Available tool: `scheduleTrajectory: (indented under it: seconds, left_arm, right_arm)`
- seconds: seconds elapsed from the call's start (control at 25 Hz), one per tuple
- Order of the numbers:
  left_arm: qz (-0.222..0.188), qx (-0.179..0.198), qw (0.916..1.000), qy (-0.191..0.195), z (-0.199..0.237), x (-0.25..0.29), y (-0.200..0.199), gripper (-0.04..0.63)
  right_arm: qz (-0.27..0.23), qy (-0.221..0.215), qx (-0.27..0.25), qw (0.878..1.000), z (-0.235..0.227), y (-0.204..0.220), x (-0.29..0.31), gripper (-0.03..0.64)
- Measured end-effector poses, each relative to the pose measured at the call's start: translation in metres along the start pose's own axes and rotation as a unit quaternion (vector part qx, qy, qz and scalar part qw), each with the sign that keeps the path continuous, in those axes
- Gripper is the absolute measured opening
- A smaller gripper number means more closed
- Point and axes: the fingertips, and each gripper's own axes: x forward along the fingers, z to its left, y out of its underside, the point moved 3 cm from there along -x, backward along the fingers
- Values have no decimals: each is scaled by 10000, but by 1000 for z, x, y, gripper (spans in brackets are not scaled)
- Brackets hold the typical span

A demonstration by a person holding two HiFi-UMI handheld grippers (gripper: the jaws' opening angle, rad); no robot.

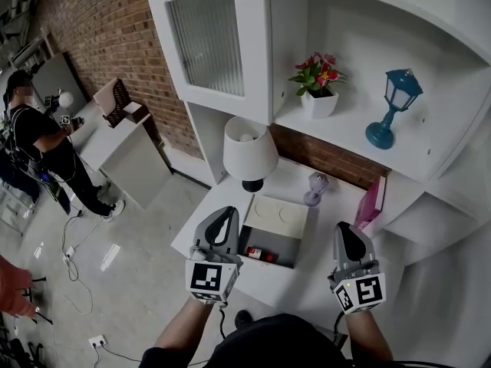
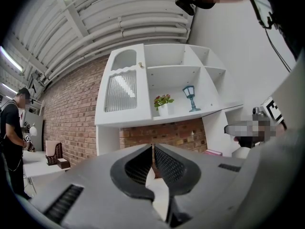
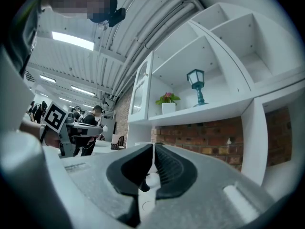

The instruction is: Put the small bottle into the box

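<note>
White table lamp [image 1: 249, 153] on desk [image 1: 292, 177]; potted flowers [image 1: 318, 83] and blue lantern [image 1: 393, 107] on shelf [image 1: 347, 133].

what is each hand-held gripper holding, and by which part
Nothing. The left hand-held gripper and the right hand-held gripper are both shut, with nothing between their jaws.

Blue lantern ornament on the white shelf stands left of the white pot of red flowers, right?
No. In the head view the blue lantern ornament stands right of the white pot of red flowers, on the white shelf.

Small bottle [image 1: 257, 254] in box [image 1: 280, 217] on counter [image 1: 285, 176]; lamp [image 1: 249, 152] just behind box; on shelf [image 1: 345, 129] above, flowerpot [image 1: 319, 103] left of lantern [image 1: 393, 107].
</note>
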Motion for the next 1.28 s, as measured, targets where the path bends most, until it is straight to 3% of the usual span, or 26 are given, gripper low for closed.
scheduleTrajectory:
  seconds: [1.28]
  left_arm:
    - [291, -47, 9996, 17, -32, 5, 13, 12]
  right_arm:
    - [-78, -115, 99, 9999, -21, 1, -16, 0]
